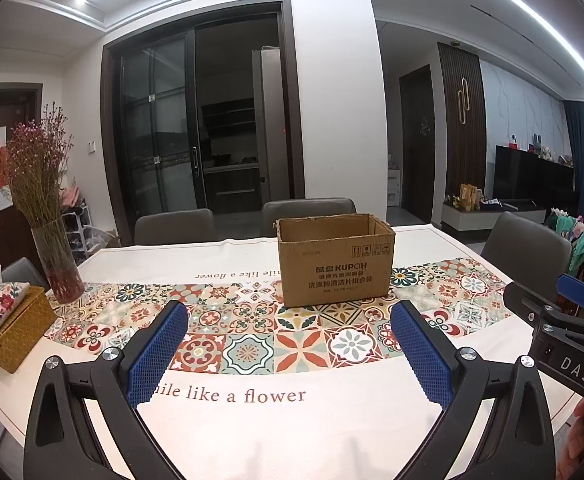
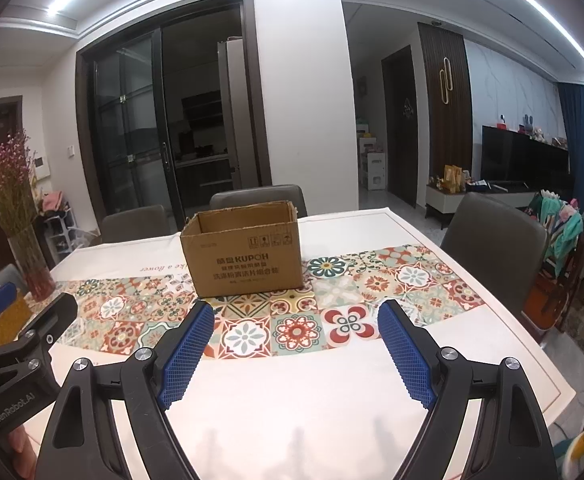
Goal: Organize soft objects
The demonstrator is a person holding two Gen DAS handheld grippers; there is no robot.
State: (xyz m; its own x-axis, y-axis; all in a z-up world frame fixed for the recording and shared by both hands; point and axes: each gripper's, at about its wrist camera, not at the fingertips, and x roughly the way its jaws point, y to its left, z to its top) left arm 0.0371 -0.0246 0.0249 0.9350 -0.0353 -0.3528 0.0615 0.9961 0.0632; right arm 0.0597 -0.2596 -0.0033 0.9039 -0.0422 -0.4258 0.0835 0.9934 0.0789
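Left wrist view: cardboard box (image 1: 334,260) stands open-topped on the patterned cloth of the table (image 1: 292,432), mid-table, well ahead of both tools. No soft objects visible in either view; whether any lie inside the box I cannot tell. Box looks light and stiff-walled, likely to slide if nudged; its upper rim seems the best hold. Left tongs (image 1: 287,354) spread wide, nothing between the pads, touching nothing. Right tongs (image 2: 296,354) likewise apart and empty, hovering above the cloth.
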